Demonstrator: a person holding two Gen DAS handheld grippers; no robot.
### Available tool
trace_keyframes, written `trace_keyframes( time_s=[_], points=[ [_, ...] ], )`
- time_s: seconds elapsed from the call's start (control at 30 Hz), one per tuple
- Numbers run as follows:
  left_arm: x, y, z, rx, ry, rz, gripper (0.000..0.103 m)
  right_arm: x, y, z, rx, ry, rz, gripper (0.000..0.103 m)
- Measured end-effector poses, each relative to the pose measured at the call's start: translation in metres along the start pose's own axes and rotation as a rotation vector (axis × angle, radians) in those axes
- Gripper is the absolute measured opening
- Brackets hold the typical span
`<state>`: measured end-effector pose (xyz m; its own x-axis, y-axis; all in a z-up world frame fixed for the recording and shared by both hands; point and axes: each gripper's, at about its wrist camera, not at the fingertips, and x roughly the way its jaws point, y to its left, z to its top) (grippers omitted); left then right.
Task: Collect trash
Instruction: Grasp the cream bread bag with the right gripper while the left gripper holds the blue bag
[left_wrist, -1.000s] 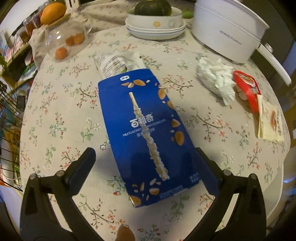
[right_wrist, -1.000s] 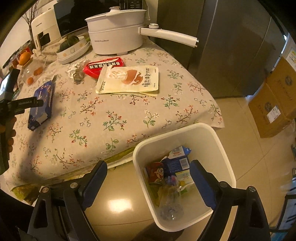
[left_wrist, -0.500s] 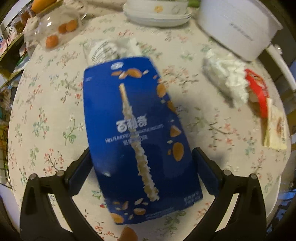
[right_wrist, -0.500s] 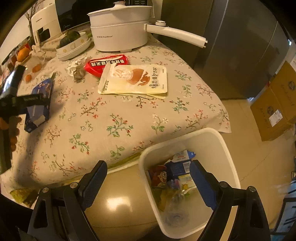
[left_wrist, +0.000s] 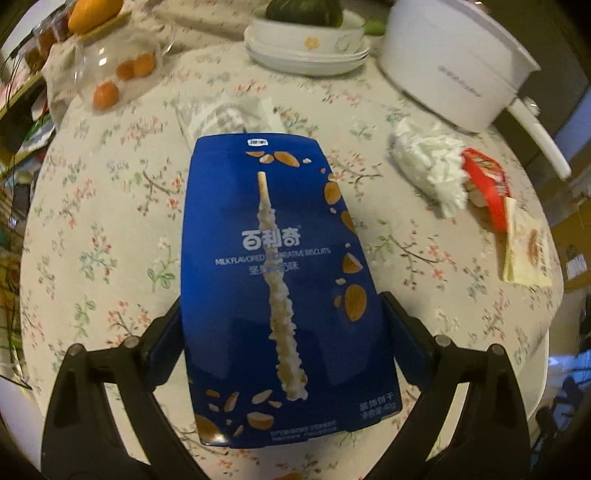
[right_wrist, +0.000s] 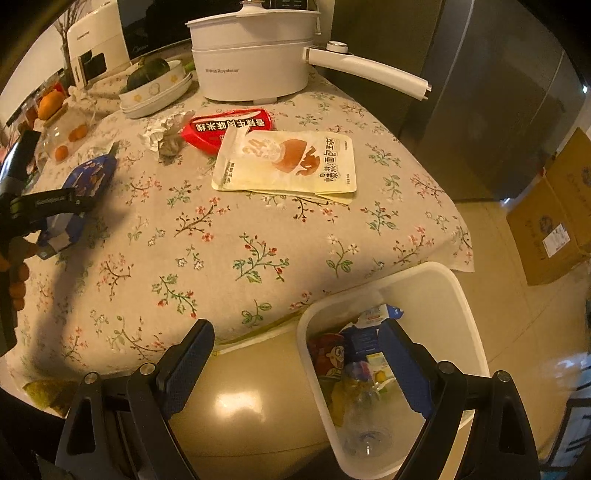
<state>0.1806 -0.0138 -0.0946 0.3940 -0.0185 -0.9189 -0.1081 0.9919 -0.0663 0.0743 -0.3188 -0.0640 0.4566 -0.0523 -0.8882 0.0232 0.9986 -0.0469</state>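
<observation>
A blue biscuit box (left_wrist: 280, 266) lies on the floral tablecloth, its near end between the fingers of my left gripper (left_wrist: 282, 332), whose pads press its two sides. The box also shows at the left in the right wrist view (right_wrist: 86, 184). Other trash on the table: crumpled white tissue (left_wrist: 432, 166), a red wrapper (right_wrist: 227, 127), a cream snack pouch (right_wrist: 291, 162) and a clear wrapper (left_wrist: 225, 116). My right gripper (right_wrist: 295, 369) is open and empty, over the rim of a white trash bin (right_wrist: 458, 295) on the floor, which holds several wrappers.
A white pot with a long handle (right_wrist: 255, 66), stacked bowls with a green squash (left_wrist: 306, 37) and a glass jar with oranges (left_wrist: 110, 74) stand at the table's far side. Cardboard boxes (right_wrist: 554, 218) sit on the floor at the right.
My left gripper moved forward over the blue box and its fingers now grip the box's sides. The right gripper shifted slightly toward the table, still open over the bin.
</observation>
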Motion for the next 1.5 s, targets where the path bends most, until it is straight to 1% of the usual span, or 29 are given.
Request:
trace_keyframes(
  time_s=[0.13,0.33,0.43,0.5,0.63,0.73,0.93,1.07,1.17,1.23,1.3,1.37,1.4,1.43,1.47,1.5],
  points=[
    [-0.022,0.002,-0.003,0.029,-0.034,-0.049,0.095,0.000,-0.002,0.003,0.020,-0.011,0.015,0.092],
    [-0.045,0.011,-0.013,0.052,-0.058,-0.106,0.095,0.001,-0.013,0.013,0.056,-0.041,0.045,0.092],
    [-0.058,0.019,-0.016,0.056,-0.076,-0.125,0.095,0.003,-0.030,0.027,0.115,-0.057,0.058,0.092],
    [-0.062,0.025,-0.016,0.062,-0.088,-0.131,0.095,0.007,-0.046,0.036,0.182,-0.065,0.074,0.092],
    [-0.069,0.035,-0.015,0.071,-0.102,-0.152,0.095,0.025,-0.066,0.055,0.259,-0.070,0.086,0.092],
    [-0.072,0.043,-0.014,0.069,-0.107,-0.172,0.095,0.045,-0.069,0.067,0.287,-0.065,0.113,0.092],
    [-0.072,0.057,-0.012,0.029,-0.091,-0.233,0.095,0.088,-0.067,0.089,0.336,-0.065,0.131,0.090],
    [-0.074,0.058,-0.010,0.033,-0.098,-0.246,0.095,0.107,-0.062,0.099,0.352,-0.069,0.129,0.086],
    [-0.075,0.061,-0.007,0.032,-0.110,-0.233,0.095,0.111,-0.055,0.105,0.336,-0.103,0.073,0.084],
    [-0.077,0.064,-0.006,0.025,-0.113,-0.240,0.095,0.112,-0.048,0.105,0.318,-0.120,0.034,0.083],
    [-0.079,0.067,-0.004,0.017,-0.114,-0.251,0.095,0.113,-0.040,0.103,0.287,-0.132,-0.010,0.081],
    [-0.081,0.069,-0.004,0.010,-0.114,-0.263,0.095,0.113,-0.031,0.102,0.238,-0.141,-0.048,0.070],
    [-0.082,0.070,-0.004,0.009,-0.113,-0.270,0.096,0.113,-0.025,0.101,0.208,-0.142,-0.071,0.068],
    [-0.082,0.070,-0.004,0.009,-0.112,-0.275,0.096,0.111,-0.021,0.100,0.198,-0.147,-0.067,0.065],
    [-0.083,0.070,-0.005,0.009,-0.112,-0.281,0.096,0.110,-0.019,0.099,0.193,-0.150,-0.066,0.058],
    [-0.084,0.069,-0.006,0.011,-0.111,-0.286,0.096,0.108,-0.017,0.097,0.186,-0.151,-0.065,0.053]
  ],
)
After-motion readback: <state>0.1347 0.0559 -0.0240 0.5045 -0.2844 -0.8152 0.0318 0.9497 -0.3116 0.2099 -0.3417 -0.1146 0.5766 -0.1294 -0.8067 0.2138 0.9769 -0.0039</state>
